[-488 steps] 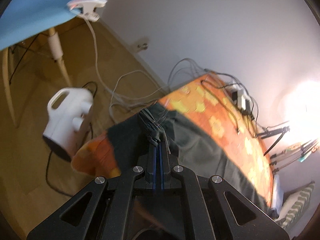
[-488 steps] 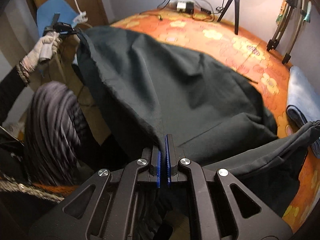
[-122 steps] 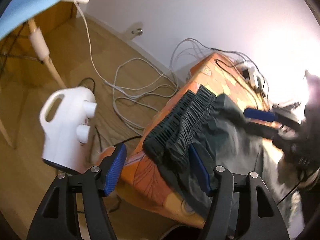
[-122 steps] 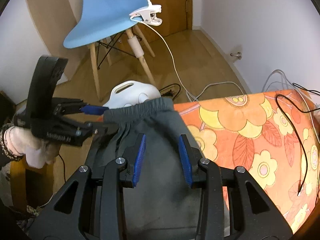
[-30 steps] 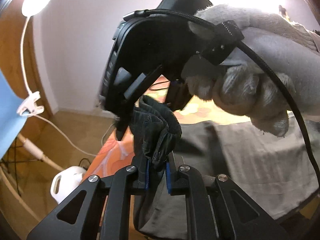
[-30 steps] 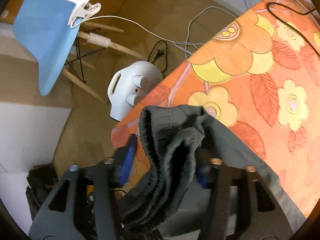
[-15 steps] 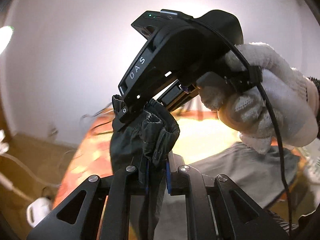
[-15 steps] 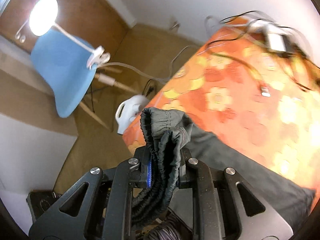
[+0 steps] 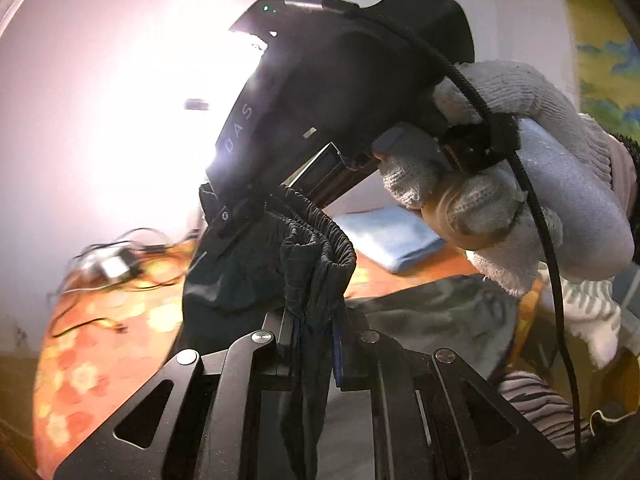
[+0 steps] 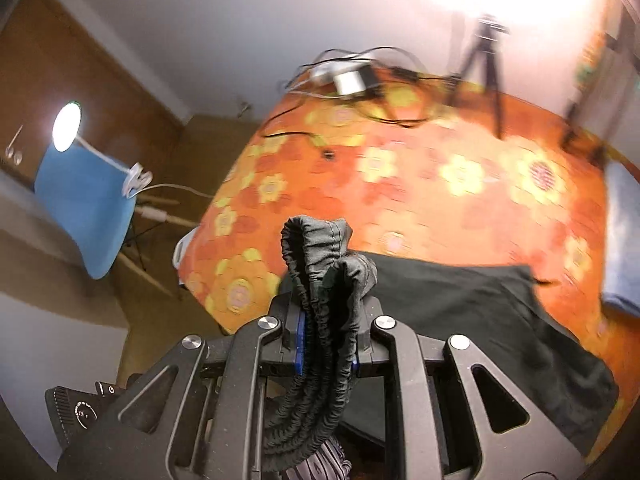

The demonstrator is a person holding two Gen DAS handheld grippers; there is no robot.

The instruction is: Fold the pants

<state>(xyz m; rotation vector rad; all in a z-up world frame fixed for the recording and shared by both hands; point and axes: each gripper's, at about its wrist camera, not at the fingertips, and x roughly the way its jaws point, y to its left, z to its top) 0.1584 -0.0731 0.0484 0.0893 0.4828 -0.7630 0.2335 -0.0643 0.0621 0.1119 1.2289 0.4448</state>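
Pinching pants waistband (image 9: pixel 320 248) between both grippers' fingers (image 10: pixel 299 340).

An orange floral bedspread (image 10: pixel 460 184) is covering the bed, with a white power strip (image 10: pixel 348 78) and tangled black cables (image 10: pixel 376 114) lying near its far edge — a tripod (image 10: pixel 486 60) is standing beside them. A folded blue towel (image 9: pixel 390 236) is resting on the bedspread, and off the bed a blue chair (image 10: pixel 82 200) is carrying a clip-on lamp (image 10: pixel 66 128) that is glowing.

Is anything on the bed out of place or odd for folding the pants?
Yes. A tangle of cables and a tripod sit on the orange bedspread, beyond the dark pants; nothing looks spilled or damaged.
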